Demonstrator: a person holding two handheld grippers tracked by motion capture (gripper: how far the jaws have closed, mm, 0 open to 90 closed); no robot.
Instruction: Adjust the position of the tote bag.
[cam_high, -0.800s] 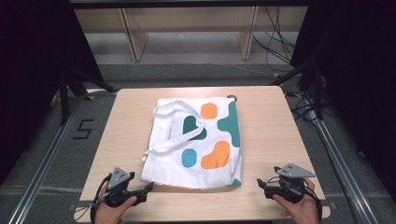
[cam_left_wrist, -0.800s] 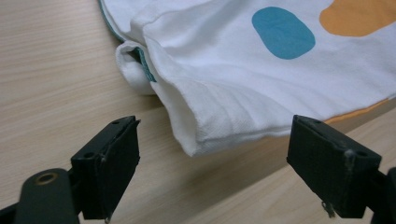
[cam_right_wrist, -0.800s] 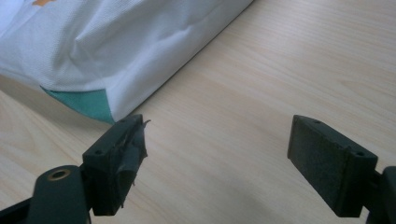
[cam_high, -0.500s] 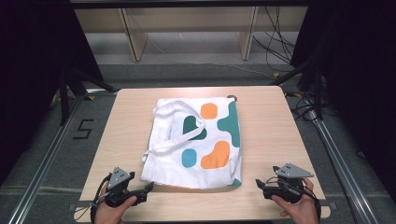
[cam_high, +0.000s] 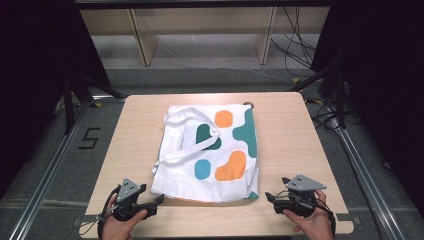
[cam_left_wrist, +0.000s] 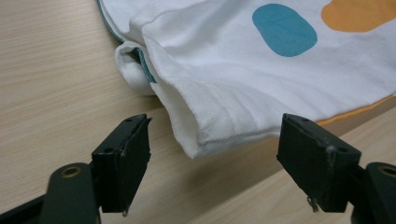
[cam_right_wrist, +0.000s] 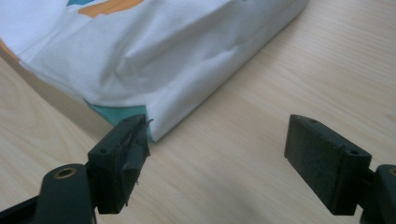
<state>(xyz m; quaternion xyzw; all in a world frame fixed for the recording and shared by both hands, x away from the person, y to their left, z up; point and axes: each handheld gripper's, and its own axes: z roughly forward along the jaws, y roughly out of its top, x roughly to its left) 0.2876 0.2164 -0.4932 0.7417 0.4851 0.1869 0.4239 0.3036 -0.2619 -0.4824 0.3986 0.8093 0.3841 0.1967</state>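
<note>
A white tote bag (cam_high: 215, 150) printed with teal, orange and blue blobs lies flat in the middle of the wooden table (cam_high: 285, 125), its straps (cam_high: 176, 118) toward the left. My left gripper (cam_high: 159, 199) rests at the bag's near left corner, jaws open. In the left gripper view that folded corner (cam_left_wrist: 205, 126) lies in the gap of the left gripper (cam_left_wrist: 217, 123), touching neither pad. My right gripper (cam_high: 269, 196) sits at the near right corner, also open. In the right gripper view the bag's corner (cam_right_wrist: 159, 116) lies just beside the left jaw of the right gripper (cam_right_wrist: 219, 122).
Bare table runs on both sides of the bag and along the near edge. Behind the table stands a wooden shelf frame (cam_high: 200, 30), with cables (cam_high: 300, 55) on the floor. A "5" mark (cam_high: 89, 137) lies on the floor at left.
</note>
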